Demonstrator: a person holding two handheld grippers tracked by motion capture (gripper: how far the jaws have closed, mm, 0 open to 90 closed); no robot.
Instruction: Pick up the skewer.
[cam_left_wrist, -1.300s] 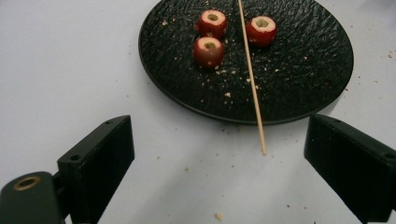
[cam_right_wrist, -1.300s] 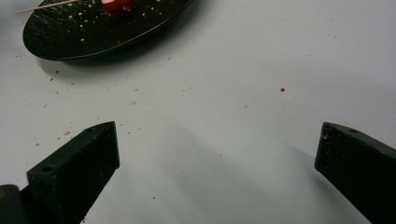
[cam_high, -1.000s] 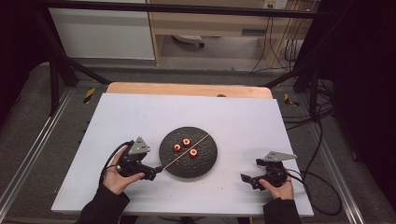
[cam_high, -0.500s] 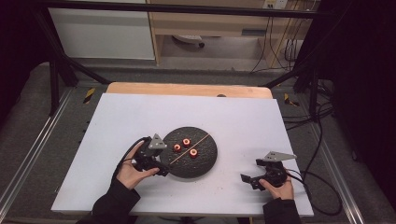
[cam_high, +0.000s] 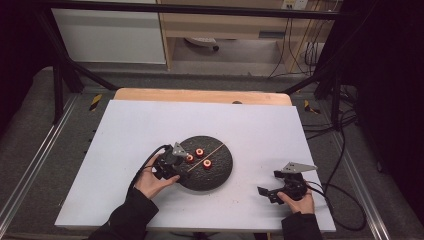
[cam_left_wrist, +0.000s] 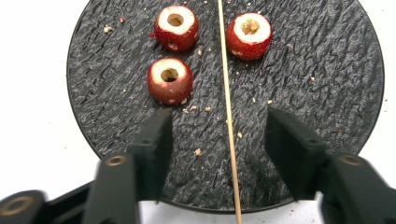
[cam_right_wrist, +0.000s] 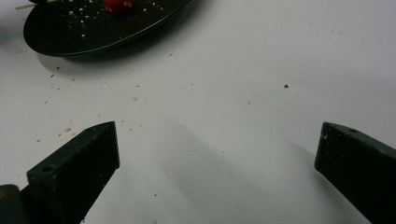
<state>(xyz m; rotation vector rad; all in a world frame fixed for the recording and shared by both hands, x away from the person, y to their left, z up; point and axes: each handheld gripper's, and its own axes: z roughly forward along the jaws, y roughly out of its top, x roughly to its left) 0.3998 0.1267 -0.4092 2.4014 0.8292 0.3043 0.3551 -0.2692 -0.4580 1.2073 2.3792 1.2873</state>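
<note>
Straddling thin wooden skewer lying lengthwise between left gripper jaws on round black slate plate | jaws closing, probably not touching yet | right gripper idling agape, well apart.

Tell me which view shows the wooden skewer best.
The left gripper view: the skewer runs full length across the black plate, between the open jaws. The high view shows it as a thin line beside the red fruits. The right gripper view catches just its tip.
</note>
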